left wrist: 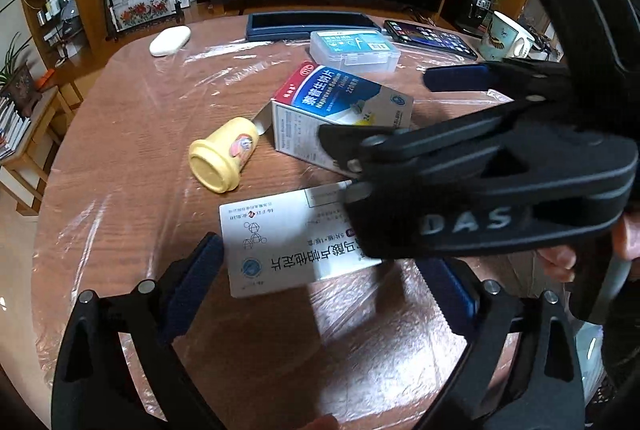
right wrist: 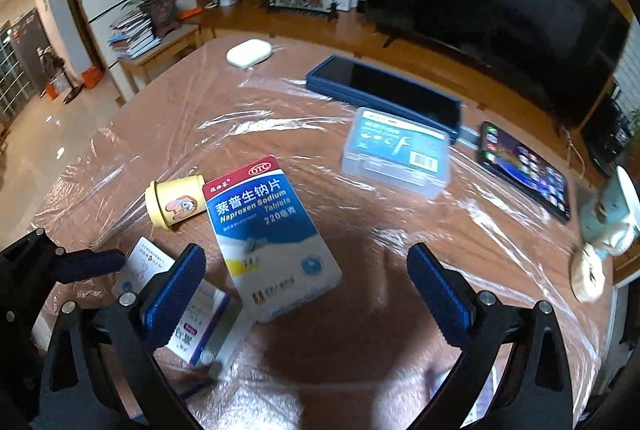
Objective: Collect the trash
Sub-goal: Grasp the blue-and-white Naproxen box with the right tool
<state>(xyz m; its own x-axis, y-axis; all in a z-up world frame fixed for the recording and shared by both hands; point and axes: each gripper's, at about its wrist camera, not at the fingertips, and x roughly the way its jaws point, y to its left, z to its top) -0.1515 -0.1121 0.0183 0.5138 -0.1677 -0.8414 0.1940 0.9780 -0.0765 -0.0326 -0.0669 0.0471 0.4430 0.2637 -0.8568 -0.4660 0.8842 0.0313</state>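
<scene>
- We hold our left gripper (left wrist: 316,294) with its fingers spread wide; the flat white medicine box (left wrist: 288,242) lies on the counter (left wrist: 120,190) between them, one short end just beside the left pad, no pad pressing it.
- Its long axis runs across the gap from finger to finger, slightly tilted, so we judge a closing squeeze would catch it by its ends.
- Our right gripper (right wrist: 306,294) is also wide open and grips nothing; the blue-and-white Naproxen box (right wrist: 268,242) lies just ahead between its fingers, long axis pointing away and to the left, nearer the left finger.
- The yellow cup (left wrist: 222,158) lies on its side beside that box, nearer the left gripper.
- In the left view the right gripper crosses over the near corner of the Naproxen box and the far right part of the white box, hiding both.
- In the right view the white box is mostly hidden behind the left finger, and the picture is blurred.
- We cannot tell whether either box is empty, nor see any bin for the trash.
</scene>
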